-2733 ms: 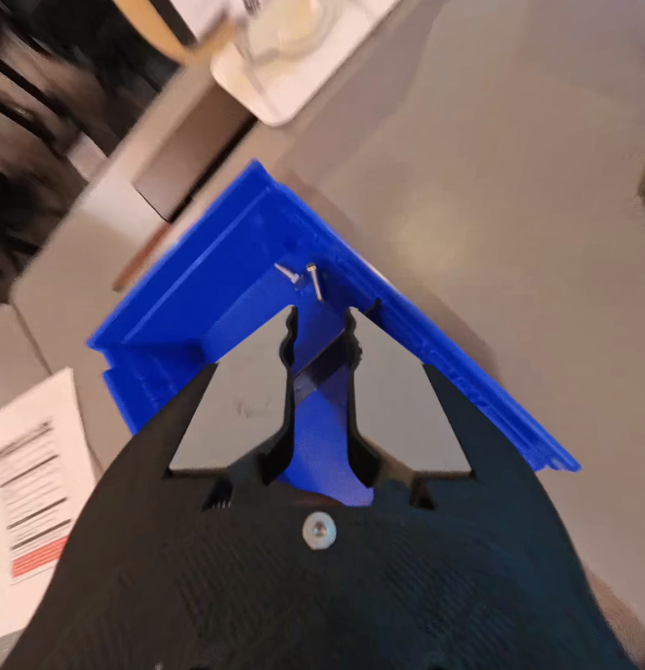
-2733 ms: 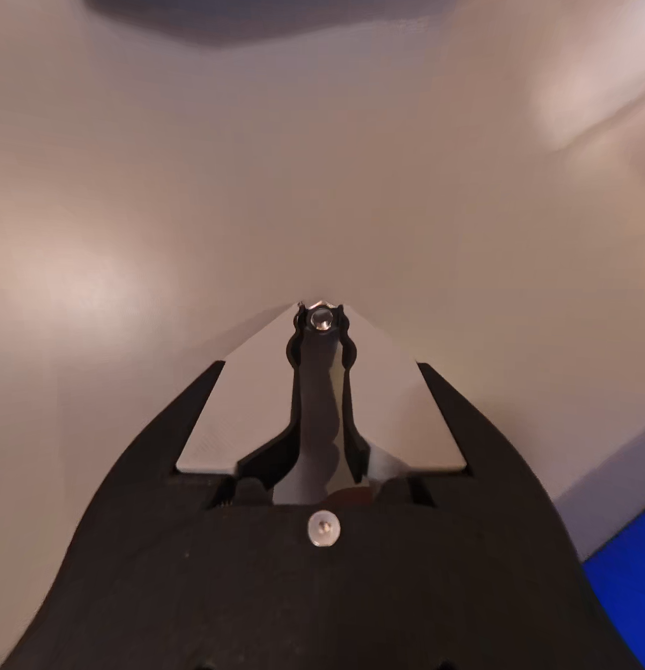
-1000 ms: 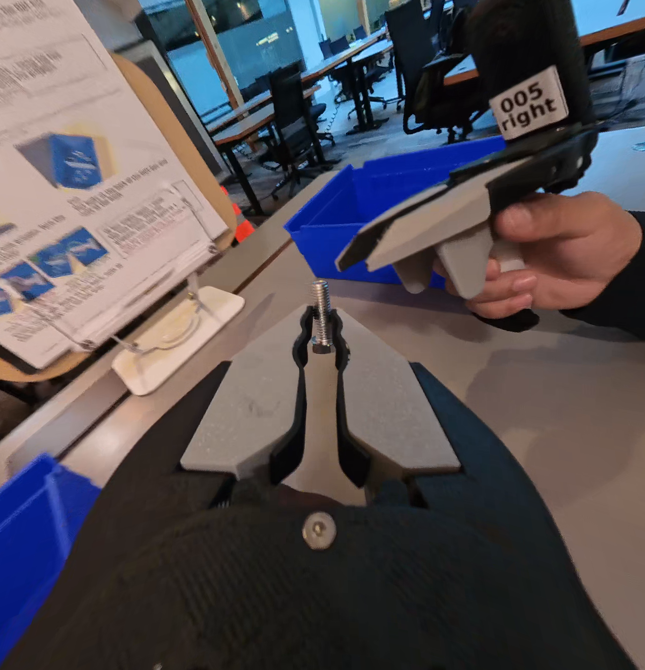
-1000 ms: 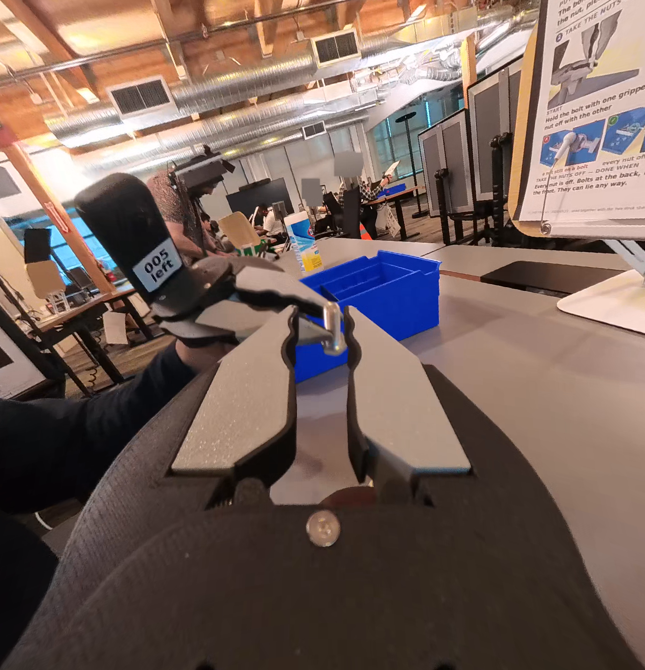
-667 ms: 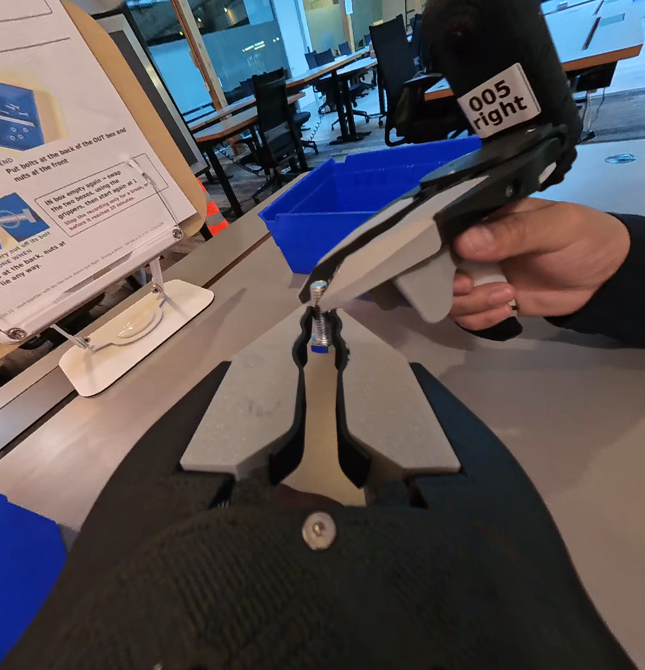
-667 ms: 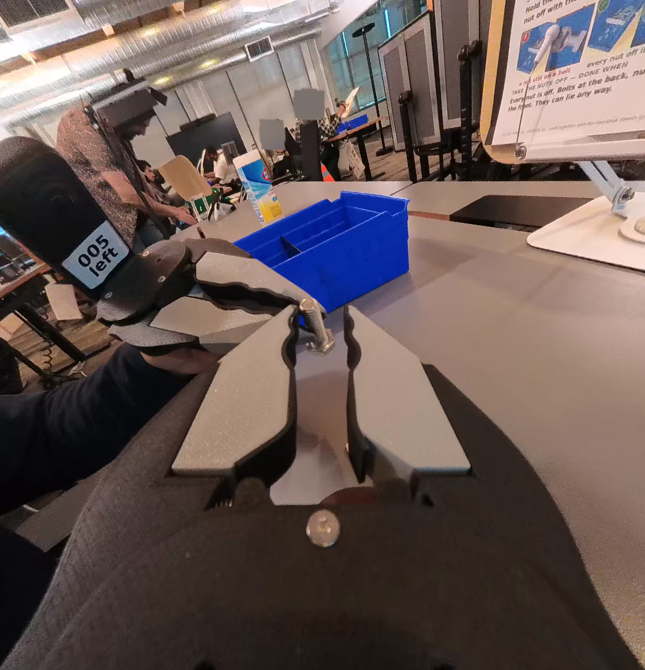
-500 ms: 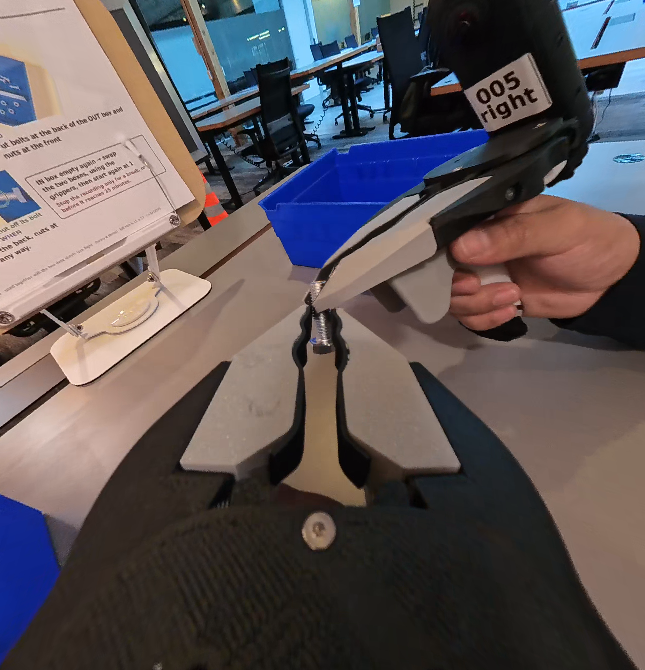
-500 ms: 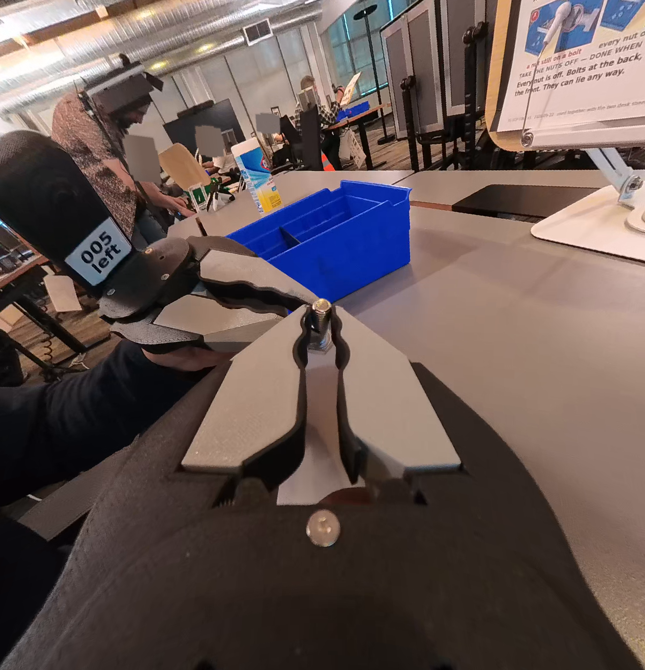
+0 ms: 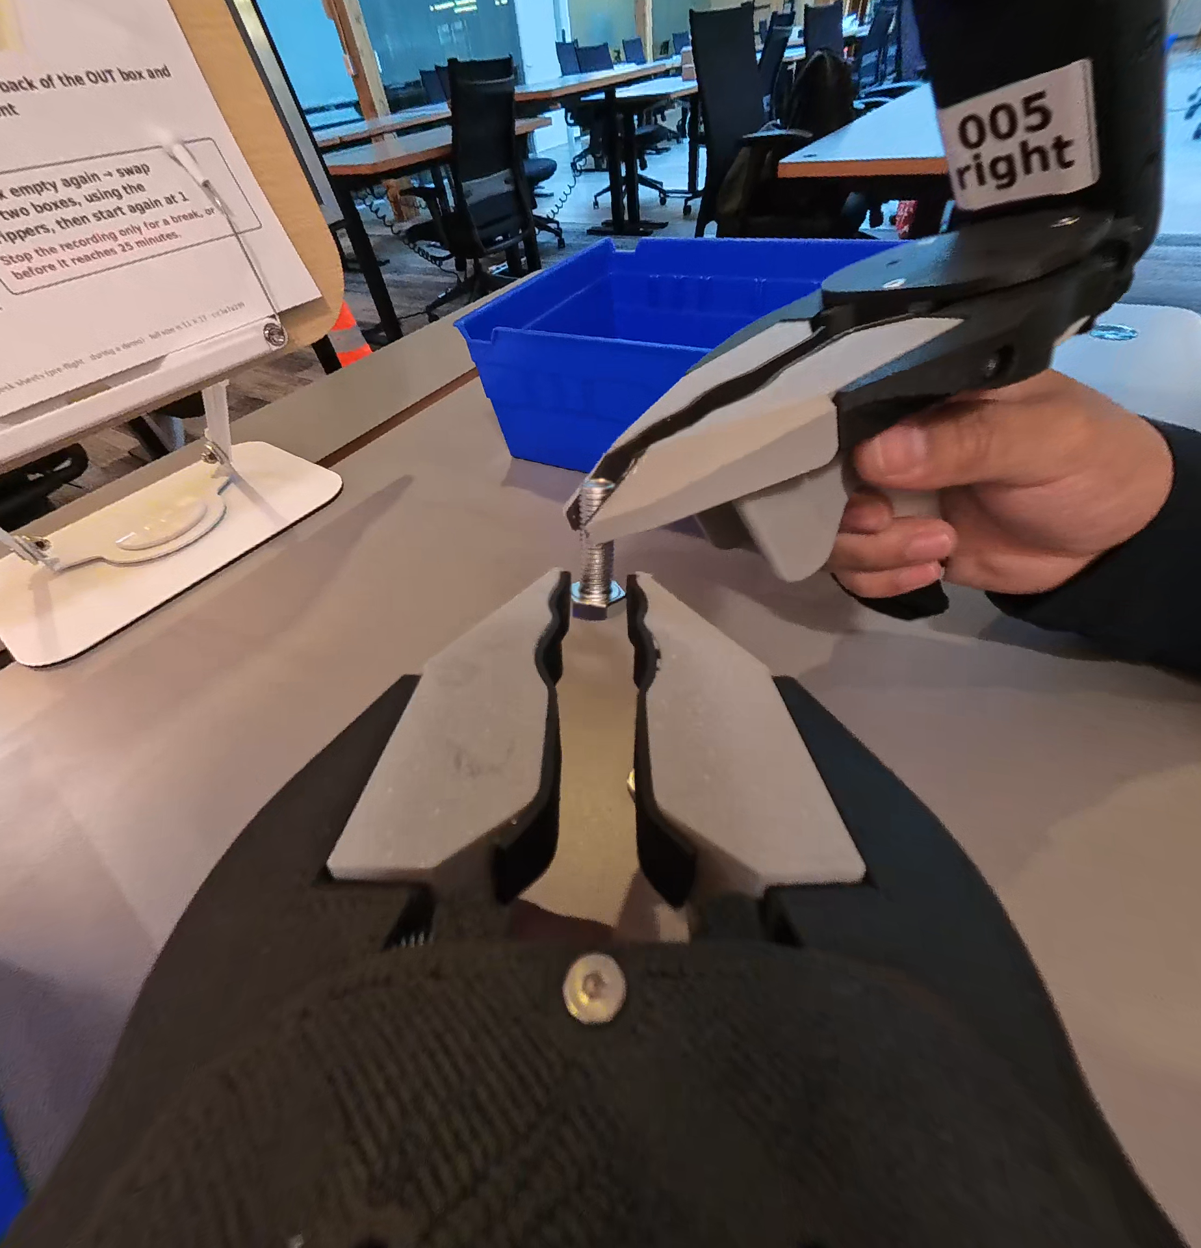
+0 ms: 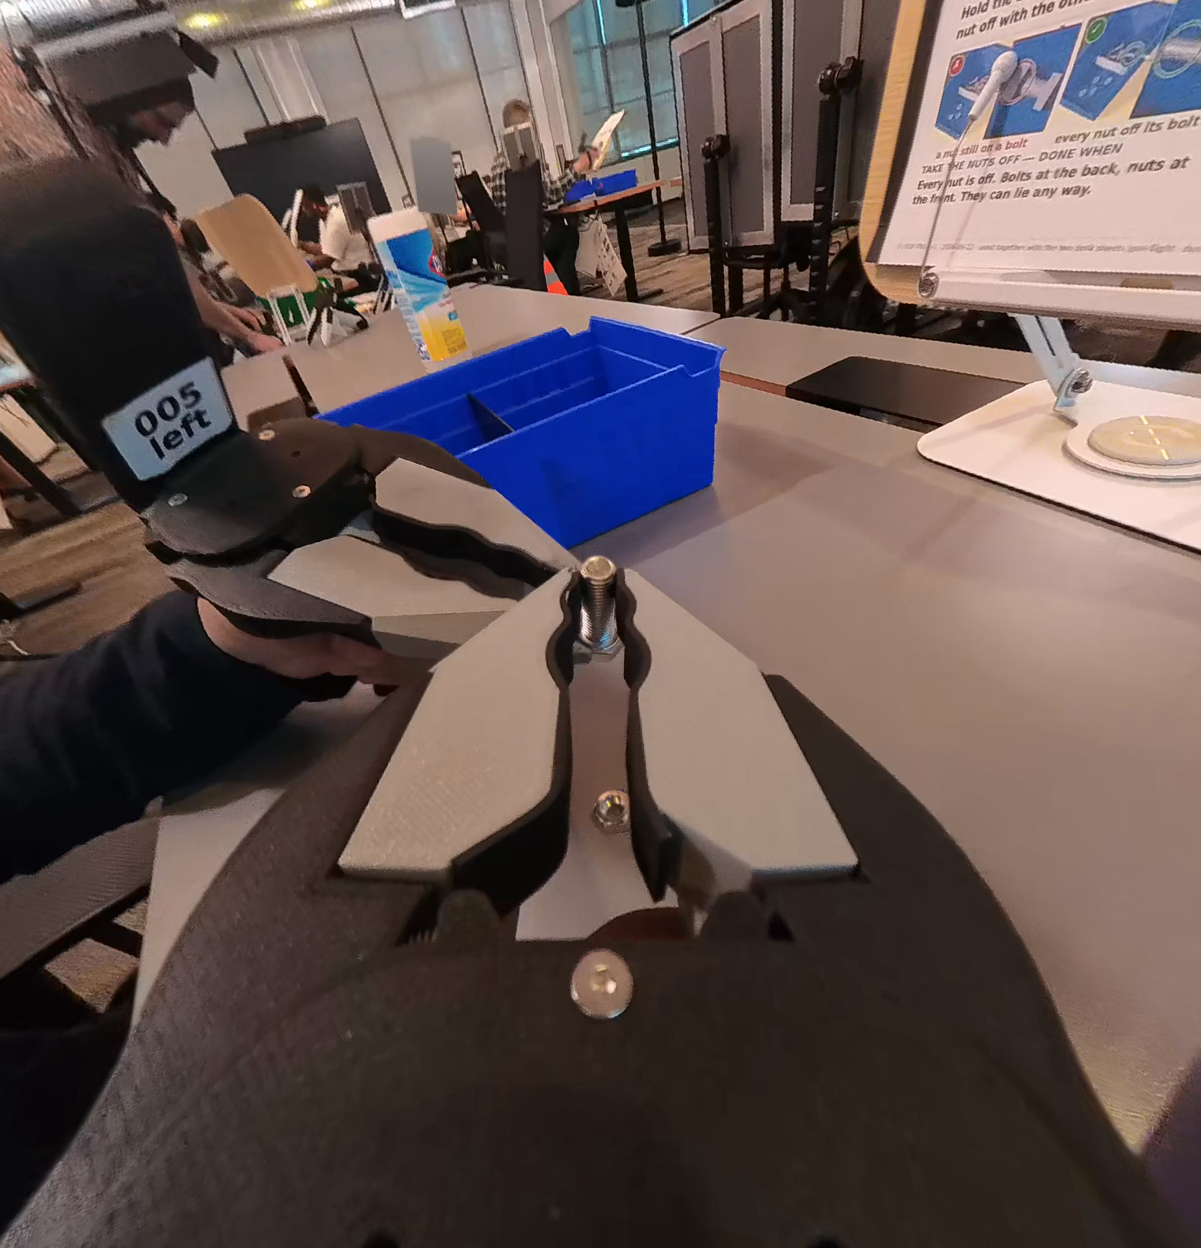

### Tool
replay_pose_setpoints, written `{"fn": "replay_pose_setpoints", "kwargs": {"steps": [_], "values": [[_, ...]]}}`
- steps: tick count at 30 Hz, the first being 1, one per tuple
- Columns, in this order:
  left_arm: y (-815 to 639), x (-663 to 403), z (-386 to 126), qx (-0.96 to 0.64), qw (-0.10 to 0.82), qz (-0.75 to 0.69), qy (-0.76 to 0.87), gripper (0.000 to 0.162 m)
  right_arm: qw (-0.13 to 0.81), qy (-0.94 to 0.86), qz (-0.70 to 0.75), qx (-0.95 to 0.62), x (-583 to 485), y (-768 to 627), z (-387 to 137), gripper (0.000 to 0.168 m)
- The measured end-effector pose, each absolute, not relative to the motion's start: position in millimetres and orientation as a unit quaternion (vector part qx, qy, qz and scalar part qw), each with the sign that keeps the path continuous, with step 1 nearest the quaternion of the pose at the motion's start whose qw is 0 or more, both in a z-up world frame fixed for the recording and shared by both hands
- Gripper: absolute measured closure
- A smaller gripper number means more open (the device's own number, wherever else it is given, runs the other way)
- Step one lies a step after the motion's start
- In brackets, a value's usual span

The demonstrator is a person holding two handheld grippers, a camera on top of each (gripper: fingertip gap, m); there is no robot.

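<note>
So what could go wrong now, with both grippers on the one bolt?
1. The right gripper pinches only the threaded top of the bolt with its very tips, so it could slip off.
2. The left gripper holds just the hex end, above the table; a skewed twist might drop the bolt, which could roll away.
</note>
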State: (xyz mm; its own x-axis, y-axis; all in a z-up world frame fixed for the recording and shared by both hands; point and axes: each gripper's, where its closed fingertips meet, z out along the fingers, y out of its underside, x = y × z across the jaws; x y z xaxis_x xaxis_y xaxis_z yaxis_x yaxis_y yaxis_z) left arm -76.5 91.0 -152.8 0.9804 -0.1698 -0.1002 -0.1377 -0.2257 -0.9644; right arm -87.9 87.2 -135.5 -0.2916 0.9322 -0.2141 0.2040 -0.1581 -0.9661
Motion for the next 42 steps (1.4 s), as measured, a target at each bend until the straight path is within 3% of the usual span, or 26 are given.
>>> {"fn": "replay_pose_setpoints", "kwargs": {"steps": [2, 13, 42], "values": [[91, -77, -154, -0.784, 0.612, -0.010, 0.099, 0.155, 0.327, -0.576, 0.558, -0.499, -88, 86, -137, 0.162], [90, -74, -167, -0.800, 0.588, -0.083, 0.091, 0.155, 0.292, -0.585, 0.564, -0.505, -90, 76, -147, 0.162], [91, -76, -171, -0.805, 0.582, -0.072, 0.093, 0.155, 0.306, -0.594, 0.539, -0.513, -91, 81, -151, 0.162]]}}
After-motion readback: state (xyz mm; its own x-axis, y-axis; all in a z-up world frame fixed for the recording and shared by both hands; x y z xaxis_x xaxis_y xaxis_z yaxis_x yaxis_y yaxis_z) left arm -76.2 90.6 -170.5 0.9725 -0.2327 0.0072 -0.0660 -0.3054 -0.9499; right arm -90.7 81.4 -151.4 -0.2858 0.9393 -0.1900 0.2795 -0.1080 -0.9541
